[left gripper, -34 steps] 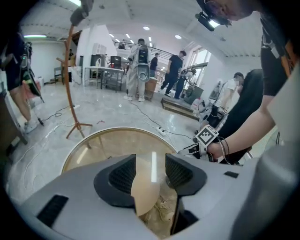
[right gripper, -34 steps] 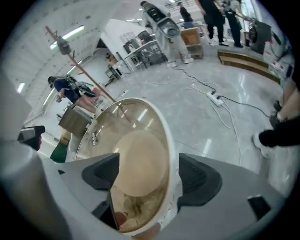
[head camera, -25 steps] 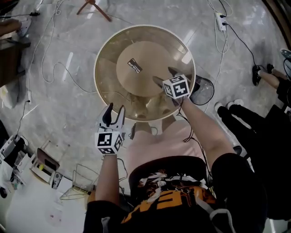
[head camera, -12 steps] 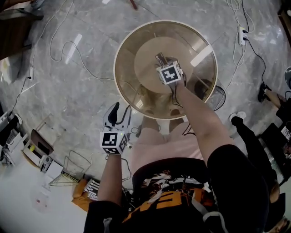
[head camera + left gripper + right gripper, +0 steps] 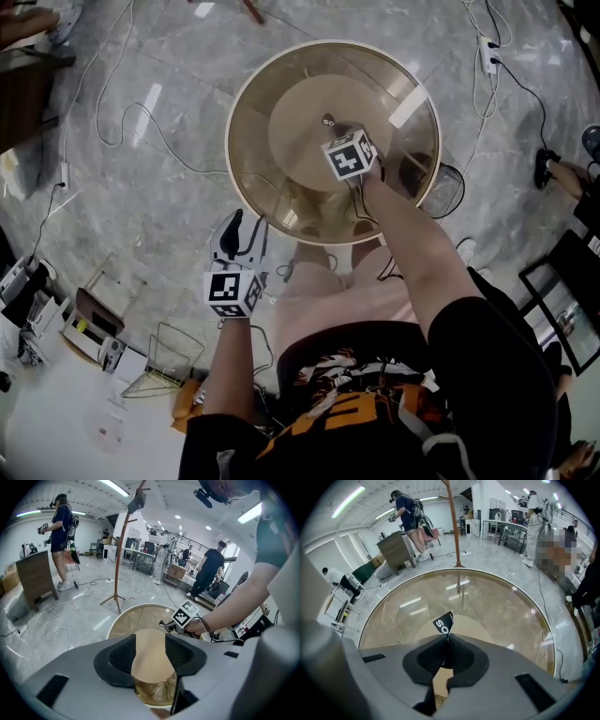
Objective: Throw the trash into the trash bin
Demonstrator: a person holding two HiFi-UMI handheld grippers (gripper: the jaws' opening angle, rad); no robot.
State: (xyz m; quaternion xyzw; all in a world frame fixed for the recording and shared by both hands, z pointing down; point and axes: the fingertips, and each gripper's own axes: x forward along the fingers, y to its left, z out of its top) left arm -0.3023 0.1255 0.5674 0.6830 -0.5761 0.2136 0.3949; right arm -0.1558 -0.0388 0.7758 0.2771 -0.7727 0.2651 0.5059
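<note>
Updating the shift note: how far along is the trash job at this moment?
Nothing is binned yet. In hand: the right gripper has just closed its jaws on the black wrapper at the round glass table; the left gripper is open, empty. Left: lift it, carry it to a bin, which I cannot pick out here.

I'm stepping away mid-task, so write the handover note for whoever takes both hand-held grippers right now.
Right hand-held gripper: jaws just closed, now shut on the black wrapper scrap, over the round table.
Left hand-held gripper: open, empty, by the table's near rim.
Trash bin: on the floor by the table's right side in the head view.
Done: scrap gripped.
Left: lift it, carry it to the bin, release.
</note>
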